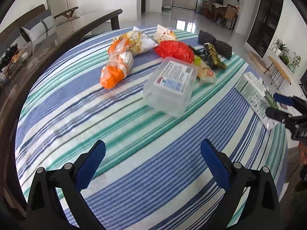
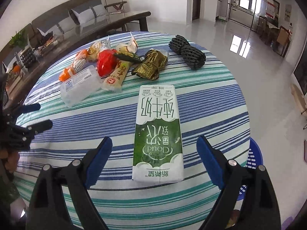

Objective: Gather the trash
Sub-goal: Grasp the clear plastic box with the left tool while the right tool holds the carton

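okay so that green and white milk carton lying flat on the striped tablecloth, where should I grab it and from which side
Grip the milk carton across its narrow width, on the long side edges near the green lower half. Come down from above with the right gripper, already open and straddling it; it lies flat, so only the sides offer purchase.

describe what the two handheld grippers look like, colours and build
Both match: the left gripper and right gripper have black angular plastic arms joined by round silver pivot pins, ending in blue ribbed pads on the jaws. No cables show. White lettering marks the right gripper's body, too cut off to read.
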Demonstrator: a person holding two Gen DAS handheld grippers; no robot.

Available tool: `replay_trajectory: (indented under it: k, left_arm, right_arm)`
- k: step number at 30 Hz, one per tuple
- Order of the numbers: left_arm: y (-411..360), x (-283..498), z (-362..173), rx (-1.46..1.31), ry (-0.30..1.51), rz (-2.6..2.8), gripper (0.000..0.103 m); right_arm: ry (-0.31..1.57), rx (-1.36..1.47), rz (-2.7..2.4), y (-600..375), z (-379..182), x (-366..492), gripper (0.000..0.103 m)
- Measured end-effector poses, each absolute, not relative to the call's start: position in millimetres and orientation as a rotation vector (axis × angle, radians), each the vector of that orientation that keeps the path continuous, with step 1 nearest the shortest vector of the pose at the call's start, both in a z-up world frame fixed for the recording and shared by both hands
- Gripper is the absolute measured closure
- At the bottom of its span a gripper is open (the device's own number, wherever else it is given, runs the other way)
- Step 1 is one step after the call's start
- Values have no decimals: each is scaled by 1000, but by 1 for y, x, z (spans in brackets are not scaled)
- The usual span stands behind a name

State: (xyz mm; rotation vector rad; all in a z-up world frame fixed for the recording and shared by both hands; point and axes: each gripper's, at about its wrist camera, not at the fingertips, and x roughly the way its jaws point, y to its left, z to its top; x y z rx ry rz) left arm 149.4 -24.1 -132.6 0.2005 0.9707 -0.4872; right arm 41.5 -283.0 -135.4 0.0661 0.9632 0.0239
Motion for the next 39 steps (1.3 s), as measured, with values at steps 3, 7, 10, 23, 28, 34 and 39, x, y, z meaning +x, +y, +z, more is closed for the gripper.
replay_trajectory:
  k: [3,7,10,23,28,34,39]
  left_arm:
    - [-42,170,-124,235,955,-544,5]
    - [-73,195,-131,323,953,-563,5]
    - [-92,202,-139,404,952,-595,5]
    - [-101,210,-143,415,963,-564,37]
    - [-80,183,-135,306,995,-503,40]
    - [-54,123,-129,191,1003,-472,42]
    - [-51,106,-125,200,986,-482,19]
  right_arm:
    - [980,72,28,-286,-135,45,16]
    - [1004,64,40,-287,-131,50,16]
    - [1027,37,49,-282,-128,55,16]
    - [1107,-83,25,-269,-126,76,54]
    - [1080,-37,66,-268,-116,61,54]
    - [1120,-14,126,-260,-122,45,54]
    - [1146,-28,115,-257,-128,46,46]
